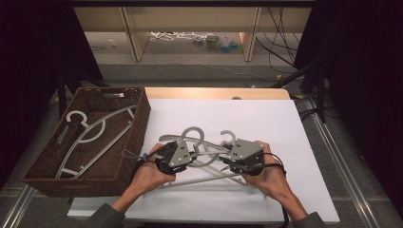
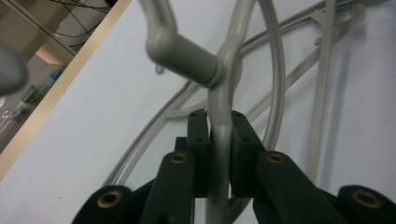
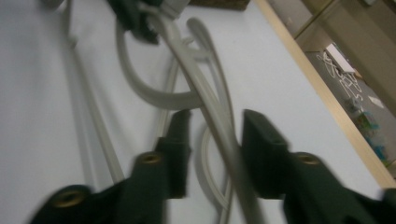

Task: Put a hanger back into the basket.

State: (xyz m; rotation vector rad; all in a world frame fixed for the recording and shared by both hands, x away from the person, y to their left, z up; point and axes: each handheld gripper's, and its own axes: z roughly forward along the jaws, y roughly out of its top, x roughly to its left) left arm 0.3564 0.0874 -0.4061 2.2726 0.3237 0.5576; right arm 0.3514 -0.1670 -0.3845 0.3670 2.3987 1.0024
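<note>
At the left edge of the table, the basket [image 1: 138, 124] already holds two hangers [image 1: 90, 130]. Beside it, on the white tabletop [image 1: 266, 118], two more hangers [image 1: 199, 142] lie tangled and are yet to go in. The left gripper [image 2: 219, 140] is clamped on one hanger's arm. The right gripper [image 3: 212, 140] has its jaws apart around the same arm, not pressing it.

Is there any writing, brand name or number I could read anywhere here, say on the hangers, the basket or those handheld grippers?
None: no readable text on the grey hangers, the wicker basket or the grippers.
Coloured items on the floor beyond the table: too small and blurred to read.
</note>
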